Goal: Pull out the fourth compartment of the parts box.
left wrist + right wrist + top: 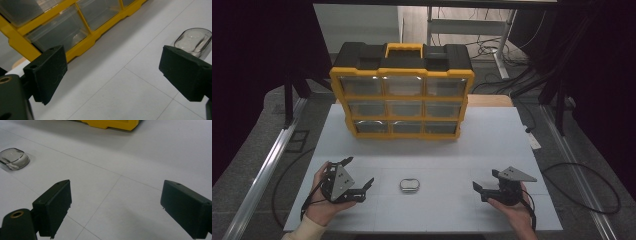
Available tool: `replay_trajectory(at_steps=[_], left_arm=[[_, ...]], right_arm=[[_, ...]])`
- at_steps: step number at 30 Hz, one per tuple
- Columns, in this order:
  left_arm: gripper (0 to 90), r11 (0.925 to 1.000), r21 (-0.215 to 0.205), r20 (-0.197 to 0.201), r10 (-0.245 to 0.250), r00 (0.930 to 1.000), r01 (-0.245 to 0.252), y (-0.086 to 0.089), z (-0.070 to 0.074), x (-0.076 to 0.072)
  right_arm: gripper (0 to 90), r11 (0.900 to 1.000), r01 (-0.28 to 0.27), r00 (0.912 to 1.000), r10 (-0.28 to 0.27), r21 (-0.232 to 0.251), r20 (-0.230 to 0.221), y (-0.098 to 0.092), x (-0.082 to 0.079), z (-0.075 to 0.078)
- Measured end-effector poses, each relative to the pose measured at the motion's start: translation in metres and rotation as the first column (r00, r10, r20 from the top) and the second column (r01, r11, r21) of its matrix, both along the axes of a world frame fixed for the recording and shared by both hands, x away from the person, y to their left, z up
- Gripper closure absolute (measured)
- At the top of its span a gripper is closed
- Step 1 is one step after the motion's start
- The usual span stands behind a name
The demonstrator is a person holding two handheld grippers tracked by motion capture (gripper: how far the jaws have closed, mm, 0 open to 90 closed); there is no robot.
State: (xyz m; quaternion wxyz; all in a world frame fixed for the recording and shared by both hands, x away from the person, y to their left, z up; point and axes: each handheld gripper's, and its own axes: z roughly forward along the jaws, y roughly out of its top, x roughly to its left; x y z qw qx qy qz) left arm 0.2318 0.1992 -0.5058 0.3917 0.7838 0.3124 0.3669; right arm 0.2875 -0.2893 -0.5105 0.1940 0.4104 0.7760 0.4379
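A small clear plastic case (409, 184) lies flat on the white table (427, 145), midway between my two grippers. The left gripper (360, 172) is held at the front left, jaws wide open and empty; in the left gripper view the case (193, 42) sits just beyond the right jaw. At the front right my right gripper (486, 185) is also open with nothing in it, and the case (13, 158) lies far off to its left. A yellow and black drawer organizer (402, 92) with clear drawers stands at the back of the table.
The organizer's lower drawers (60, 30) are shut, their fronts facing me. Bare white tabletop lies between organizer and grippers. Cables (592, 195) trail on the floor at right, and metal rails (259, 175) run along the left side.
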Motion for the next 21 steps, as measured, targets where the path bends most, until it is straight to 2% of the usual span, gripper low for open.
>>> replay_trajectory(at_steps=[10, 18, 21], left_arm=[[8.5, 0.9966, 0.082, 0.05, 0.01, 0.9987, -0.014, -0.0038, 0.0014, -0.0019], [9.0, 0.9876, 0.156, 0.1, 0.006, 0.995, -0.022, -0.008, 0.0025, -0.0028], [9.3, 0.985, 0.17, 0.111, 0.007, 0.9938, -0.026, -0.0088, 0.0028, -0.003]], right_arm=[[10.5, 1.0, -0.001, 1.0, 0.001, -0.005, 0.0, 0.0004, -0.0002, -0.0001], [10.5, 1.0, -0.001, 1.0, 0.001, -0.008, 0.001, 0.0005, -0.0001, -0.0001], [10.5, 1.0, -0.002, 1.0, 0.002, -0.009, 0.001, 0.0005, -0.0001, -0.0001]])
